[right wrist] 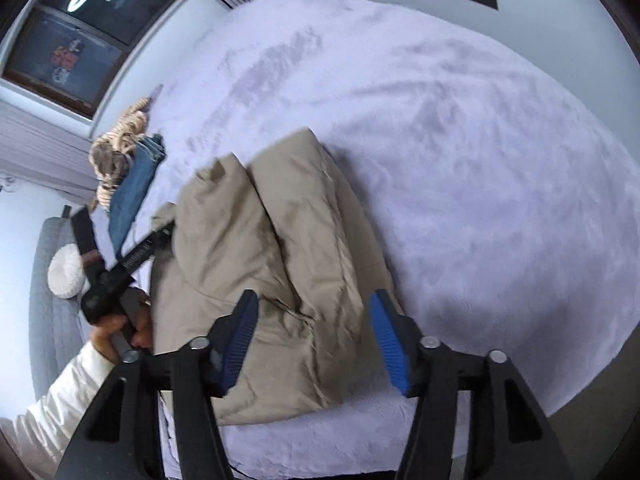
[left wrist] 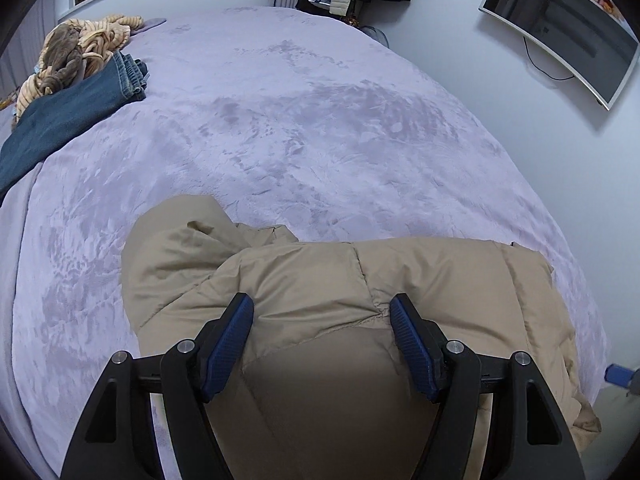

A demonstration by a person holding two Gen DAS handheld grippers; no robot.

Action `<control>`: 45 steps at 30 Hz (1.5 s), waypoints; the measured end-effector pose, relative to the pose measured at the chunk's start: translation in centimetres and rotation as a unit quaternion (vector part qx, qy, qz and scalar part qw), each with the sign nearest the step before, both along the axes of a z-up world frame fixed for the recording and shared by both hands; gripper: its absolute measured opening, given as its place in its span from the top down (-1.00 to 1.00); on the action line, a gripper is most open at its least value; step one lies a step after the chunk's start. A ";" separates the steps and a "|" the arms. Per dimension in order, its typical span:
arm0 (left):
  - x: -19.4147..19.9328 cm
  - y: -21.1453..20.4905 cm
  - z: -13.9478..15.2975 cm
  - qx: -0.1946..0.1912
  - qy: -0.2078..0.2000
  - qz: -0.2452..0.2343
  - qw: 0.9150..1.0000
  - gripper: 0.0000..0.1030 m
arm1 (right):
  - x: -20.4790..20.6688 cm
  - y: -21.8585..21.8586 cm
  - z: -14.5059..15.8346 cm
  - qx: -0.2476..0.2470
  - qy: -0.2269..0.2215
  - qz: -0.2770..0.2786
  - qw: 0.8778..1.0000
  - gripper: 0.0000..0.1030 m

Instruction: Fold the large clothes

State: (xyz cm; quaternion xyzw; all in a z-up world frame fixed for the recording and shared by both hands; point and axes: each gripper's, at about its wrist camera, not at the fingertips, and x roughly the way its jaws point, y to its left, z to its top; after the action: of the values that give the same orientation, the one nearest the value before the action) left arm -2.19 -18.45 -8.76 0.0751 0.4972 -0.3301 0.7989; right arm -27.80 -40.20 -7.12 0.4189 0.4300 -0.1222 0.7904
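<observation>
Bed (left wrist: 320,120): covered in lilac plush, brush marks throughout. Beige padded jacket (left wrist: 340,280) laid folded at 6 o'clock. Jeans (left wrist: 72,112) and striped bundle (left wrist: 80,48) at 10 o'clock. Monitor (left wrist: 560,28) wall-mounted at 2 o'clock. Left claw (left wrist: 321,334) and right claw (right wrist: 312,336): both spread wide over the jacket, nothing gripped.

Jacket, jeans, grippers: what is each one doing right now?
tan puffer jacket: folded into a bundle on the bed, not gripped.
jeans: lying flat at the far edge of the bed.
striped plush pile: heaped beside the jeans.
left gripper: open, over the jacket.
right gripper: open, over the jacket.
wall screen: off.
</observation>
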 end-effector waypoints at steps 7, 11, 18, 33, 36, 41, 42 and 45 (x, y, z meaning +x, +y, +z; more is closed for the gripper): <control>-0.3 -0.2 0.1 0.006 -0.005 0.014 1.000 -0.39 | 10.2 -1.8 -3.9 0.067 -0.009 0.049 0.997 -0.46; -1.1 -1.6 0.0 0.029 -0.022 0.018 0.999 -0.39 | 12.5 -2.3 -5.7 0.026 0.039 0.045 0.998 0.90; -2.3 -4.6 -1.1 0.050 -0.031 0.004 0.998 -0.54 | 10.9 -4.1 -10.5 0.018 0.061 0.043 0.997 1.00; -2.5 -3.5 -0.3 0.076 -0.033 0.001 0.997 -0.56 | 4.6 2.4 -4.0 -0.022 0.064 0.181 0.981 0.87; -3.4 -1.7 1.8 0.066 -0.018 0.005 0.998 -0.56 | 4.0 2.7 -6.0 -0.001 0.079 0.176 0.981 0.88; -7.6 3.4 3.4 0.039 0.034 0.017 0.998 -0.56 | 3.7 2.6 -6.1 0.006 0.083 0.163 0.983 0.88; -8.9 4.4 3.1 0.040 0.049 0.023 0.998 -0.56 | 3.6 2.5 -6.0 0.006 0.084 0.163 0.983 0.88; -11.8 6.0 1.4 0.050 0.075 0.043 0.995 -0.62 | 3.3 2.8 -6.1 0.002 0.087 0.168 0.982 0.88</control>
State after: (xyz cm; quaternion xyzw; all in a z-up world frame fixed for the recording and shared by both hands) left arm -14.03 -12.41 -7.34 0.0686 0.5745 -0.2744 0.7681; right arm -24.46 -37.38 -13.17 0.3297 0.5619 -0.0230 0.7583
